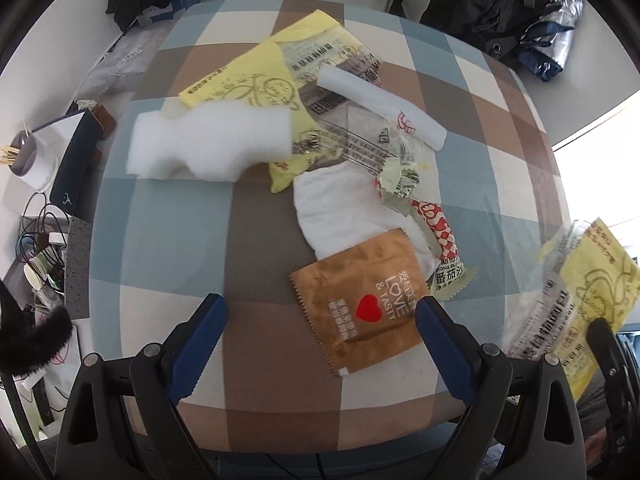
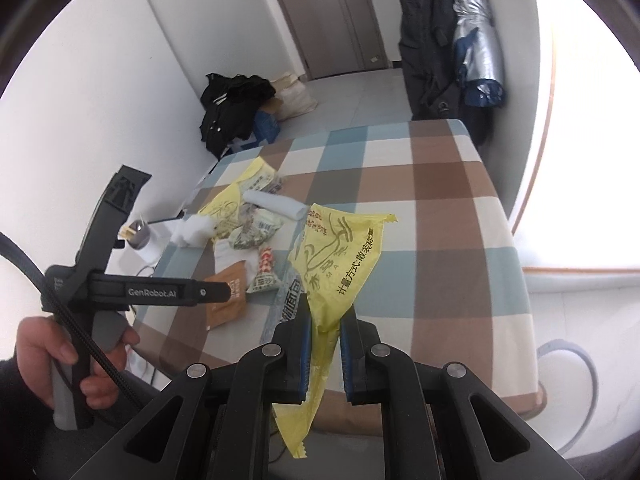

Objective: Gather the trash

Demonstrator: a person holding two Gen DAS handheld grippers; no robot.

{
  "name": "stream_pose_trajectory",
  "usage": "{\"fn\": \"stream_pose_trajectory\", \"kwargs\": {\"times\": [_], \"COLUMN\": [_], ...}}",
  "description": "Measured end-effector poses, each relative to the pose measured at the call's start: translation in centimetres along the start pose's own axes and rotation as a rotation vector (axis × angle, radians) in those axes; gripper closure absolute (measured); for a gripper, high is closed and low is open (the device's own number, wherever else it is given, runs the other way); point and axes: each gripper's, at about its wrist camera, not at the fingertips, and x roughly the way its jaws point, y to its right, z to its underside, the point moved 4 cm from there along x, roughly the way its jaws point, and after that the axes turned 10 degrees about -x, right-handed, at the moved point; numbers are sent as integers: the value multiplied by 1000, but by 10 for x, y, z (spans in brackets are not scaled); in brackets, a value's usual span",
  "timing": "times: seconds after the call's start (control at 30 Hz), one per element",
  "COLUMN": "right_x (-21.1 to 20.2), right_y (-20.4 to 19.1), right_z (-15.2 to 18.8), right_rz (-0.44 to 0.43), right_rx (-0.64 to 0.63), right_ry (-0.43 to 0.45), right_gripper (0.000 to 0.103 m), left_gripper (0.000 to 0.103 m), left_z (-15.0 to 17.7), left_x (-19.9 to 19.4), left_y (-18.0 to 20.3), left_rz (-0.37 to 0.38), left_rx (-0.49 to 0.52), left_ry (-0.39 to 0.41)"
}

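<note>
Trash lies piled on a checked tablecloth (image 1: 160,240): a white foam block (image 1: 208,148), a foam roll (image 1: 384,100), a yellow printed bag (image 1: 256,76), a white napkin (image 1: 340,208), a red-and-white sauce sachet (image 1: 436,232) and a brown packet with a red heart (image 1: 360,304). My left gripper (image 1: 322,312) hangs open just above the table, its right finger by the brown packet's edge. My right gripper (image 2: 325,320) is shut on a second yellow plastic bag (image 2: 340,256), held up off the table's near right side. That bag also shows in the left wrist view (image 1: 580,280).
A low shelf left of the table carries a toothpick jar (image 1: 24,156), cables and paper cups. Dark clothing (image 2: 232,108) and bags lie on the floor beyond the table. A coat and a silver umbrella (image 2: 476,52) hang by the far right corner. A hand (image 2: 48,360) grips the left tool.
</note>
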Motion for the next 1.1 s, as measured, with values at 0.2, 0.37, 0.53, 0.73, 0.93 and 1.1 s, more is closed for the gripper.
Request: {"fn": "stream_pose_trajectory", "kwargs": {"times": [0.2,0.37,0.53,0.73,0.93,1.1], "right_x": [-7,-10,-13,-12,-8,-6], "right_y": [12,15,10,4,-1,-6], "right_z": [5,8,6,7,9,10], "right_rz": [0,-2,-11,-15,-8,-9], "right_rx": [25,26,19,7,-3,-5], "right_ry": [4,7,18,17,2,-1], "right_gripper": [91,91,91,91,91,91], "left_gripper": [10,16,42,70,91,101], "left_z": [3,8,10,10,9,13], "left_x": [7,5,-4,-7,-14,-19], "left_y": [16,16,15,13,4,5], "left_rz": [-104,-125,-105,-59,19,63], "left_rx": [79,117,131,114,80,88], "left_ry": [19,43,75,77,71,78]}}
